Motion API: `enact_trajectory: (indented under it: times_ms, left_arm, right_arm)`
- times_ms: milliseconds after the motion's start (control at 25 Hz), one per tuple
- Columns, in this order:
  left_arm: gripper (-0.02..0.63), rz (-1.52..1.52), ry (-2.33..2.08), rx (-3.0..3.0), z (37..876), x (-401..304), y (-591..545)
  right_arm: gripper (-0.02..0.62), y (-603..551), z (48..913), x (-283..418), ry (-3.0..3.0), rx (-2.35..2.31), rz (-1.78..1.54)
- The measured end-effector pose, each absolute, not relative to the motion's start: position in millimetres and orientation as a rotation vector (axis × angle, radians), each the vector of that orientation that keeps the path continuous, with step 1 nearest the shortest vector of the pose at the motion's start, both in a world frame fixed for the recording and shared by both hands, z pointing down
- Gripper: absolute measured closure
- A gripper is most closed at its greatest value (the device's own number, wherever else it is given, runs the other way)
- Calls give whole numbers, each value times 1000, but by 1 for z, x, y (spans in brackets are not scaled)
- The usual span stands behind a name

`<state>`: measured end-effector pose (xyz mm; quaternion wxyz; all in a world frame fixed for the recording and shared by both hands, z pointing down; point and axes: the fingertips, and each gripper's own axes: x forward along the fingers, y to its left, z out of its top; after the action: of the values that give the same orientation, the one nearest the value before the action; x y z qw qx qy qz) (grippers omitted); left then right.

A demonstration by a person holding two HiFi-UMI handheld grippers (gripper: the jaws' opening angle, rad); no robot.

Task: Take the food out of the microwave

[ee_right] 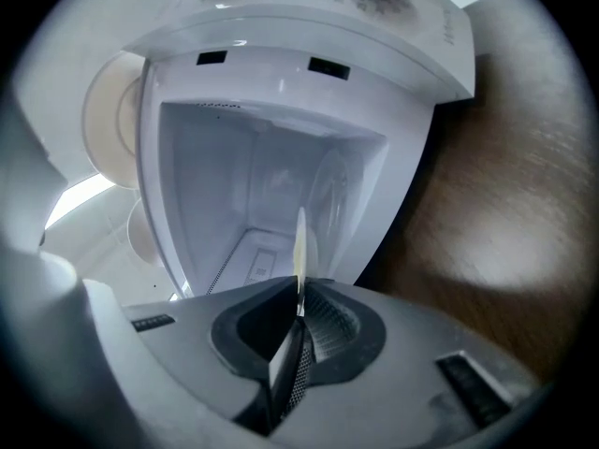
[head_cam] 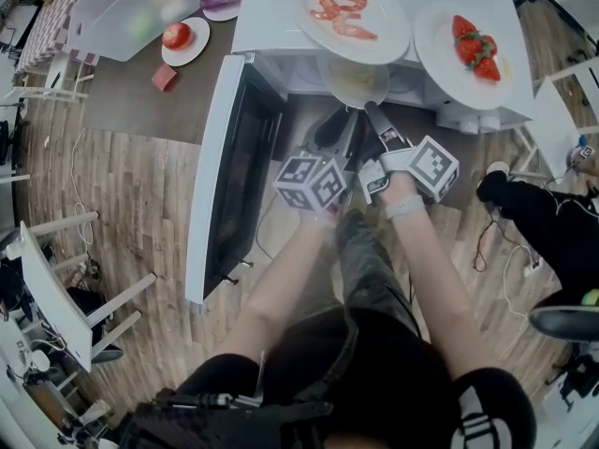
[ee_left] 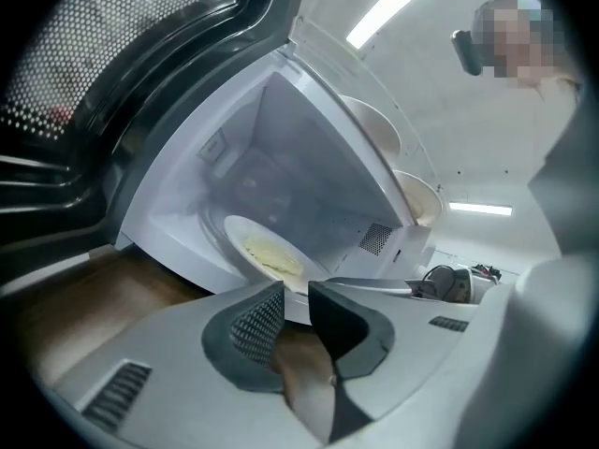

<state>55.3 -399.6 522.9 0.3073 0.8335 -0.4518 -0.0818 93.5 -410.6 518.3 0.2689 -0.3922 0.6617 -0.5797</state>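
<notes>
While the plate of yellow food is sitting at the mouth of the microwave, part of it is poking out past the front edge. The right gripper is biting on the plate's near rim, with its jaws squeezed onto the thin edge. The left gripper is hanging just beside it. Its jaws are a little apart and nothing is between them. The plate is lying a bit ahead of it and is not touching it.

The plate is lying straight ahead of both grippers, toward the inside of the microwave. So I think the next move is pulling it straight back toward the person. The right hand is doing the holding. The left one is near enough to grab the other side of the rim. With only one pinch on one edge, the plate may tip and the food may slide.

The open door is sticking out on the left, close to the left gripper, so there is little room that way. The microwave's top is hanging right over the plate. It is carrying two more plates, one with red strips and one with what look like strawberries. Lifting too high could bump it and shake them. Farther off, a tomato and a clear box are well out of the way.
</notes>
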Motion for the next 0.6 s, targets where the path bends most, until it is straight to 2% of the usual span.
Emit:
enact_trajectory:
  times_ms: [360, 400, 440, 600]
  left_arm:
    - [523, -299, -1093, 2076, 524, 57, -396]
    - [514, -304, -1078, 2057, 525, 58, -396]
    - [474, -308, -1063, 2040, 526, 59, -396]
    - [466, -335, -1031, 2006, 528, 61, -397]
  right_arm:
    - [574, -403, 519, 99, 1745, -1066, -1550]
    - [574, -402, 520, 99, 1735, -1063, -1552]
    - [574, -401, 520, 99, 1723, -1058, -1554]
    - [574, -399, 523, 101, 1711, -1073, -1556]
